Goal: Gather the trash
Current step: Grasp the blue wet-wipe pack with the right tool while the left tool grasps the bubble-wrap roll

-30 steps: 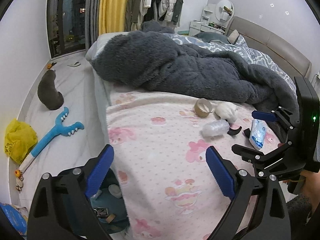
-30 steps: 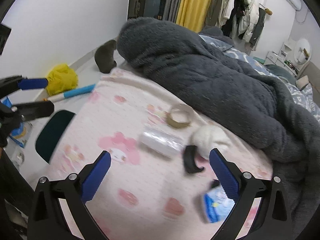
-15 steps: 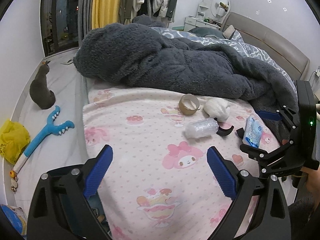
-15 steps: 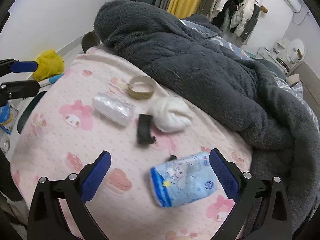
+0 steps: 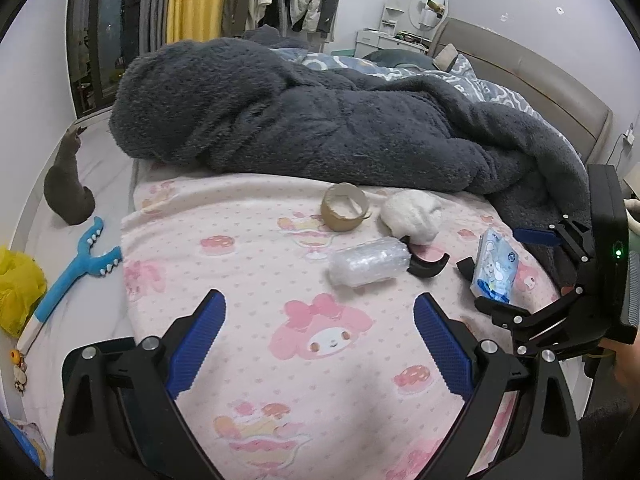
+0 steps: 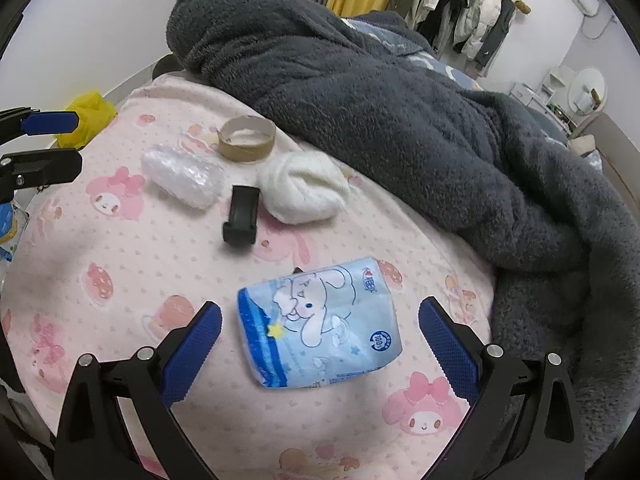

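Five bits of litter lie on the pink cartoon-print bedsheet (image 6: 120,264) in front of me. Nearest my right gripper (image 6: 320,334) is a blue tissue pack (image 6: 320,326) printed with a white cartoon dog; it lies flat on the sheet in line with the gap between my two right fingers (image 6: 190,346), which are spread wide and touch nothing. Farther on sits a curved black plastic piece (image 6: 241,216), just beside a crumpled white wad (image 6: 302,188) that lies close under the edge of the dark grey fleece blanket (image 6: 400,92). To the left of the black piece is a roll of clear bubble wrap (image 6: 182,178), and beyond both, a brown cardboard tape core (image 6: 247,138) lying on its side edge against the sheet.

My left gripper (image 5: 318,332) hovers above the sheet's near edge, well apart from all of this, with its blue-padded fingers (image 5: 196,330) likewise wide apart and empty. From that side the bubble wrap (image 5: 368,262) is the closest item, with the tape core (image 5: 344,212) and white wad (image 5: 412,214) behind it and the tissue pack (image 5: 494,266) off to the right, next to my other gripper (image 5: 532,276).

On the floor to the left sit a grey cat (image 5: 68,184), a blue forked toy (image 5: 80,268) and a yellow plastic bag (image 5: 18,292).
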A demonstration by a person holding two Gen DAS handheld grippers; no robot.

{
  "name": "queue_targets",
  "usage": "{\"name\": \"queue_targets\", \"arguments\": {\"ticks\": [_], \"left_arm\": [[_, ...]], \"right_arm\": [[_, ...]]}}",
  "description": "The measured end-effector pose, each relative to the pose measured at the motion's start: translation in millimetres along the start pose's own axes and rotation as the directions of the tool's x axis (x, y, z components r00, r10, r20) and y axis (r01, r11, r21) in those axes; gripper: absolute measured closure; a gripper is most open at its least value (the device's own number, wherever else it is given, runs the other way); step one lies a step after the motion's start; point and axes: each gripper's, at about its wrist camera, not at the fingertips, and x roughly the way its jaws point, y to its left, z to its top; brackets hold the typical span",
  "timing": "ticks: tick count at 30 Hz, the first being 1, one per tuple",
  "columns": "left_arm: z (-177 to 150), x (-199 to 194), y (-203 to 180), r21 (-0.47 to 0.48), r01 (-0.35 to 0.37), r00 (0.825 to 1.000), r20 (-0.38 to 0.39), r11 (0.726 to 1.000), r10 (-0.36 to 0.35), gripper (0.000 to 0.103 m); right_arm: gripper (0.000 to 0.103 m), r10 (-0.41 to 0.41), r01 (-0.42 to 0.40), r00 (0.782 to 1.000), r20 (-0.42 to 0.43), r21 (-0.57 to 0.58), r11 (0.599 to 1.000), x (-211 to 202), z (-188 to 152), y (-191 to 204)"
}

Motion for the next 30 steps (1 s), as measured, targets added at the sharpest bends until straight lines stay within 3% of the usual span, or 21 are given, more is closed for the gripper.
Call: {"name": "queue_targets", "arguments": {"ticks": [6, 12, 14, 18, 30], "left_arm": [[-1.0, 14.8, -13.6, 0.021, -0.001, 1.0, -0.002, 1.0, 0.001, 0.006], [-1.1, 29.1, -24.1, 0.022, -0.005, 1.0, 0.005, 1.0, 0.005, 0.006], [-0.2, 33.9, -28.0, 0.022, -0.005, 1.0, 0.006, 1.0, 0.005, 0.006], [1.6, 44.1, -36.6, 0.026, -0.006, 1.0, 0.0, 1.0, 0.006, 0.006], [8.0, 63.8, -47.7, 0.004, -0.069, 0.998, 0.008, 0.998, 0.068, 0.006]], "right_arm": [[0.004, 0.038, -0.035, 0.999, -0.034, 0.067, 0.997, 12.9, -2.3, -12.8], [0.004, 0.096, -0.095, 0.995, -0.019, 0.057, 0.994, 14.0, -6.8, -11.8], [0.024, 0.1, -0.099, 0.995, -0.017, 0.048, 0.994, 13.6, -7.5, -9.7], [0.025, 0.097, -0.097, 0.995, -0.007, 0.055, 0.994, 10.3, -8.5, -12.6], [0.026, 0.158, -0.193, 0.974, 0.16, 0.227, 0.955, -26.4, -21.8, -59.8]]}}
